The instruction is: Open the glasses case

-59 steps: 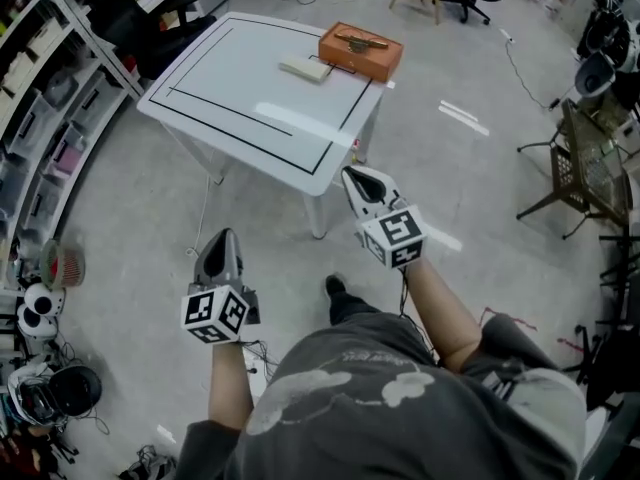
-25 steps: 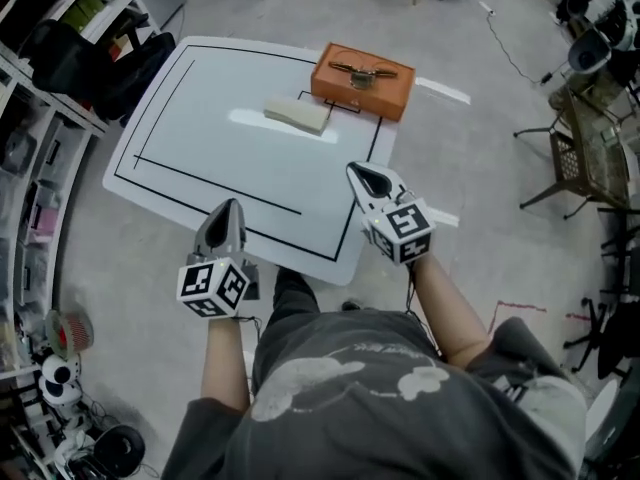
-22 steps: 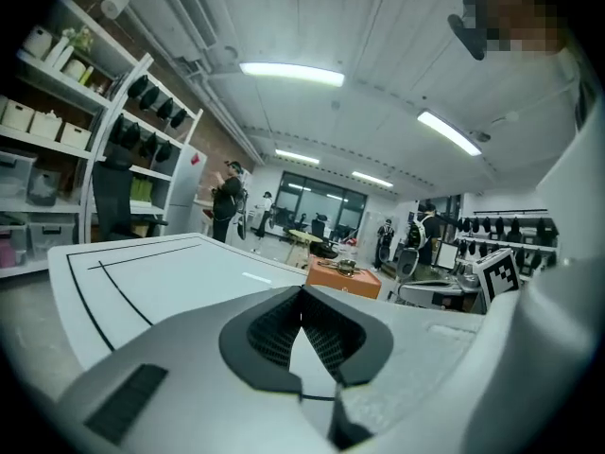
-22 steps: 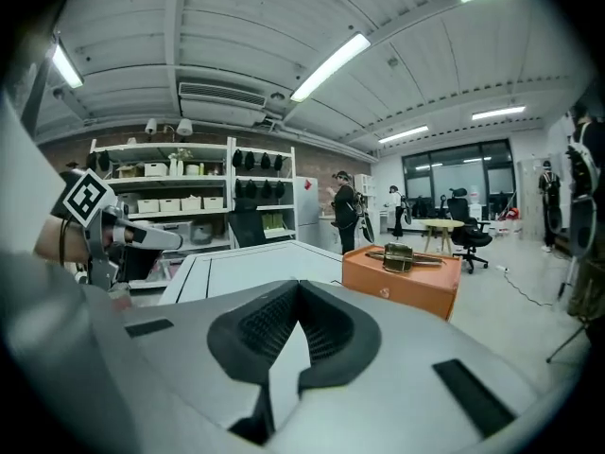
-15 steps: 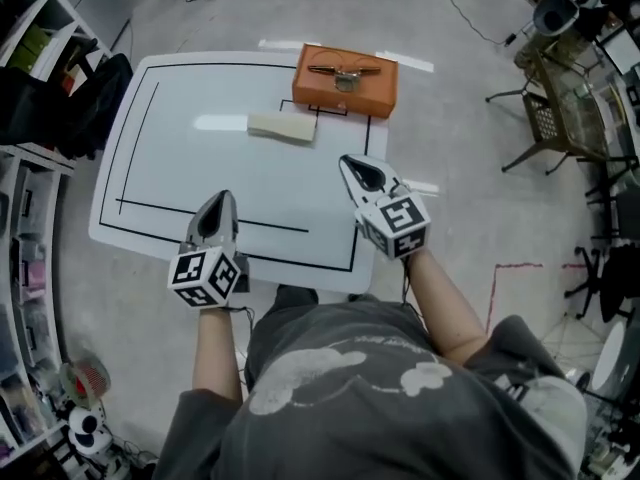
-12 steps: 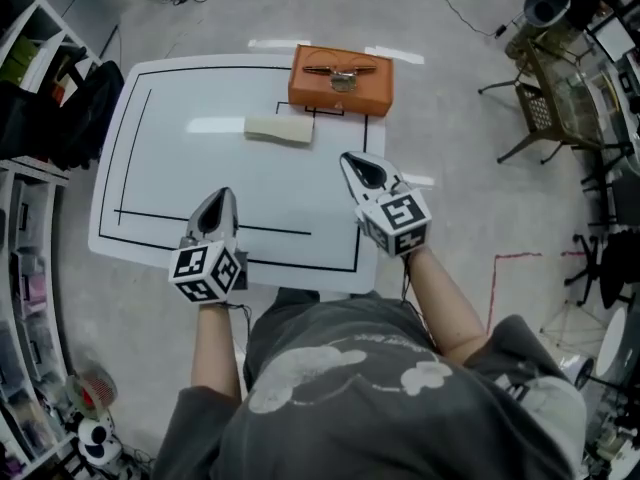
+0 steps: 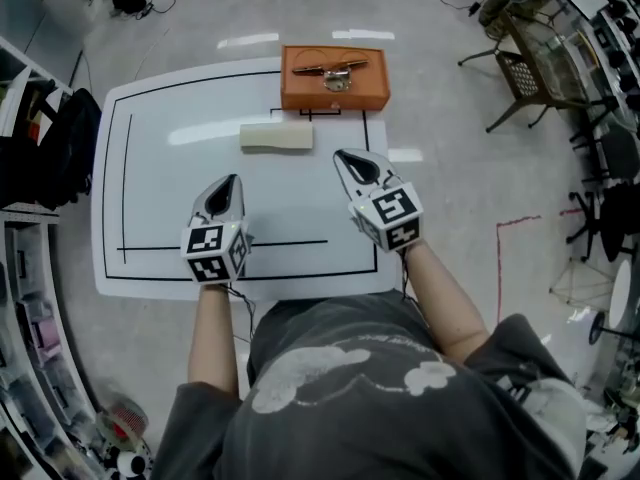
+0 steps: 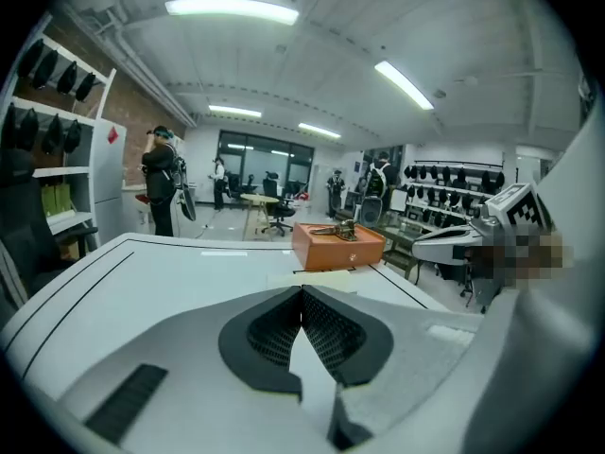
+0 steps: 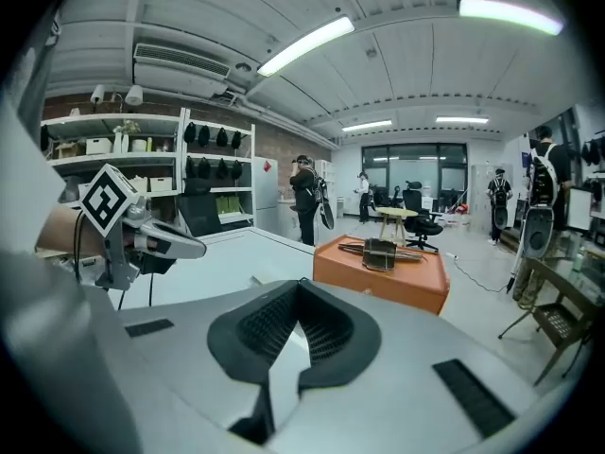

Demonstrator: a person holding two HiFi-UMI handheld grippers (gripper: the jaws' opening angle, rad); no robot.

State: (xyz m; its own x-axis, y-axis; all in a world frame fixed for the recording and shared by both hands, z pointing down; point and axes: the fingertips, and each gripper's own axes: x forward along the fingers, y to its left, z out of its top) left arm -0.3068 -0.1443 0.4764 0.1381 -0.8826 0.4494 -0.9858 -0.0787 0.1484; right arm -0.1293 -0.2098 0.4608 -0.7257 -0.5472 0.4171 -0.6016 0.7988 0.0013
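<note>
A cream glasses case (image 7: 276, 137) lies closed on the white table (image 7: 160, 188), just in front of an orange box (image 7: 334, 90) with folded glasses (image 7: 325, 69) on top. My left gripper (image 7: 234, 179) hovers over the near part of the table, shut and empty, short of the case and slightly to its left. My right gripper (image 7: 340, 154) is also shut and empty, near the case's right end. In the left gripper view the case (image 8: 321, 278) shows just past the closed jaws, with the orange box (image 8: 337, 244) behind it. The right gripper view looks at the orange box (image 9: 383, 272).
Black lines mark a rectangle on the table. A black bag (image 7: 55, 153) and shelving stand at the left. Chairs (image 7: 525, 68) and cables are on the floor at the right. People stand far back (image 8: 159, 178) in the room.
The person has come up to the table's near edge. Both grippers have gone forward from beyond the edge to over the tabletop, closer to the case. Both stay shut.
</note>
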